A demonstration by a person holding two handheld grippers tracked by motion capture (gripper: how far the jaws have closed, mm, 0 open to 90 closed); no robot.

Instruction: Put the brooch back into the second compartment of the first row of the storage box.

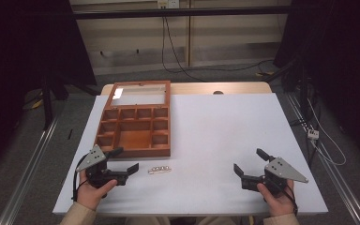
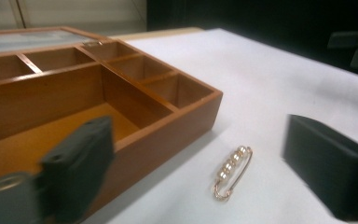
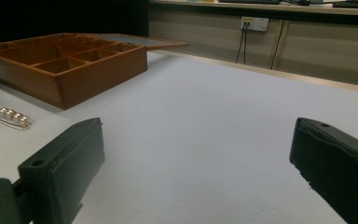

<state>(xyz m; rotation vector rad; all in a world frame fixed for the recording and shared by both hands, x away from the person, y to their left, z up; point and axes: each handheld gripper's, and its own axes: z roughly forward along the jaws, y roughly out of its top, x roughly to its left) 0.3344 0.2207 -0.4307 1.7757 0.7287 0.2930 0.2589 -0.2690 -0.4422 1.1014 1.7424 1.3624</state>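
Note:
An open wooden box with several compartments and a glass lid laid back sits at the table's left. A gold pin with pearls lies on the white table just in front of the box. In the left gripper view the pin lies between and beyond the jaws, untouched, beside the box. My left gripper is open, just left of the pin. My right gripper is open near the front right, nothing between its jaws. In the right gripper view the pin and box lie far left.
The white table top stretches between the two grippers. Past its far edge are a wall, hanging cables and dark frames on both sides. A metal rail runs along the floor at left.

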